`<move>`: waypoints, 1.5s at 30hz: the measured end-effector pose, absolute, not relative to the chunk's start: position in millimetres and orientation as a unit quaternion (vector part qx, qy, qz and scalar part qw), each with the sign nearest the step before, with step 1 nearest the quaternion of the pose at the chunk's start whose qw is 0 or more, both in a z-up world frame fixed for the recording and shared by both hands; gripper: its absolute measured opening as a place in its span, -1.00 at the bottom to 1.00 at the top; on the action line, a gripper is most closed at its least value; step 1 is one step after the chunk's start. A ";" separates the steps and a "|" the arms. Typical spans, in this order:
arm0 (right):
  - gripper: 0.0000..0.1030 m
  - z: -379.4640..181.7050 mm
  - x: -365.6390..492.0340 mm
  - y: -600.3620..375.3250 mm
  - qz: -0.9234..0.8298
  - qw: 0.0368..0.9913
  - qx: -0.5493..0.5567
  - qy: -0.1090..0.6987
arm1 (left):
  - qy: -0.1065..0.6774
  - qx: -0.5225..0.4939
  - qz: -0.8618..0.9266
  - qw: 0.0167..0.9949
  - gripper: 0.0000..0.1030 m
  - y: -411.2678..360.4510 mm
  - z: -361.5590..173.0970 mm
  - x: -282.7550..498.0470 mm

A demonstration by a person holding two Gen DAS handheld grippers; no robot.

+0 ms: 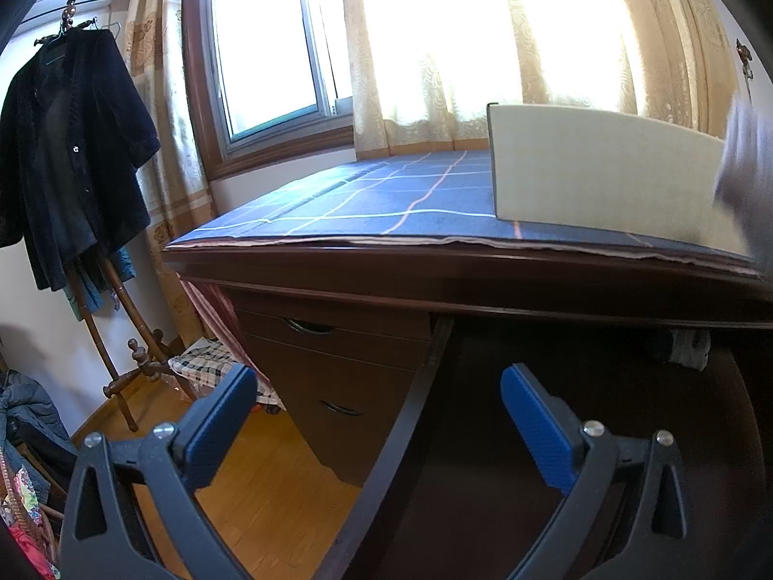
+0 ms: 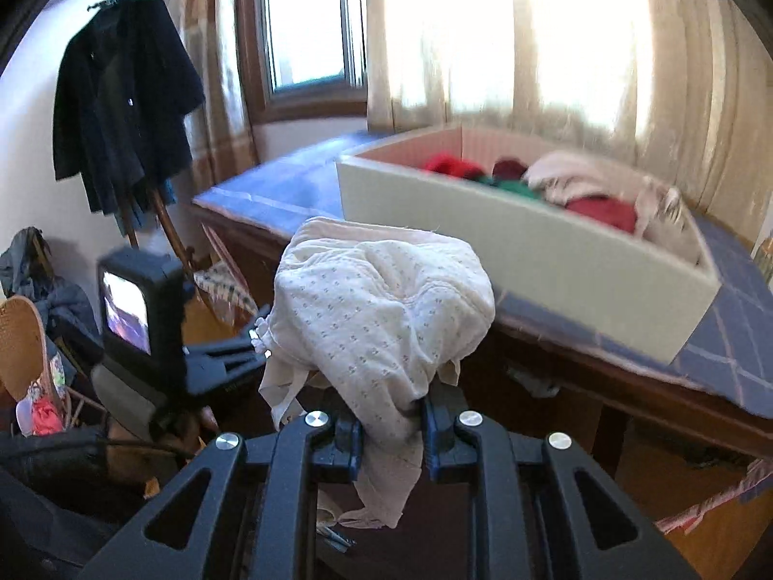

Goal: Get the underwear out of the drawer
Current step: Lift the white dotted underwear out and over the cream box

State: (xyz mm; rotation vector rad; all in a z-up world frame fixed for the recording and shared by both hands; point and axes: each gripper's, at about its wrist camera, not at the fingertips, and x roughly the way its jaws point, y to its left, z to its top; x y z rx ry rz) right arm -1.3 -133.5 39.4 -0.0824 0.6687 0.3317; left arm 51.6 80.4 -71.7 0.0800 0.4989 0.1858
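A white underwear with a small dotted print hangs bunched in front of the desk, and my right gripper is shut on its lower part. In the left wrist view a pale blur at the right edge may be that cloth. My left gripper stands open with nothing between its blue pads, over the left side wall of the dark open drawer. A grey cloth lies deep in the drawer under the desk top. The left gripper also shows left of the underwear.
A white box with red, green and pale clothes stands on the desk's blue checked cloth. Shut drawers sit to the left. A coat stand with a dark coat is by the window. Clutter and a wicker chair fill the far left.
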 end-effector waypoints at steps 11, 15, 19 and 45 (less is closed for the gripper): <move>-0.60 91.2 2.0 -138.3 0.143 0.952 -0.045 0.265 | 0.246 0.040 0.092 0.964 0.99 80.0 -71.4 51.2; -0.60 102.9 4.8 -143.1 0.128 0.959 -0.047 0.248 | 0.246 0.039 0.092 0.964 0.99 80.9 -70.5 51.5; -0.60 116.1 8.3 -147.4 0.113 0.965 -0.053 0.229 | 0.246 0.040 0.092 0.964 0.99 80.7 -70.5 51.5; -0.60 149.7 193.0 -169.3 -0.016 0.963 -0.093 0.250 | 0.246 0.041 0.090 0.964 0.99 81.4 -69.4 50.7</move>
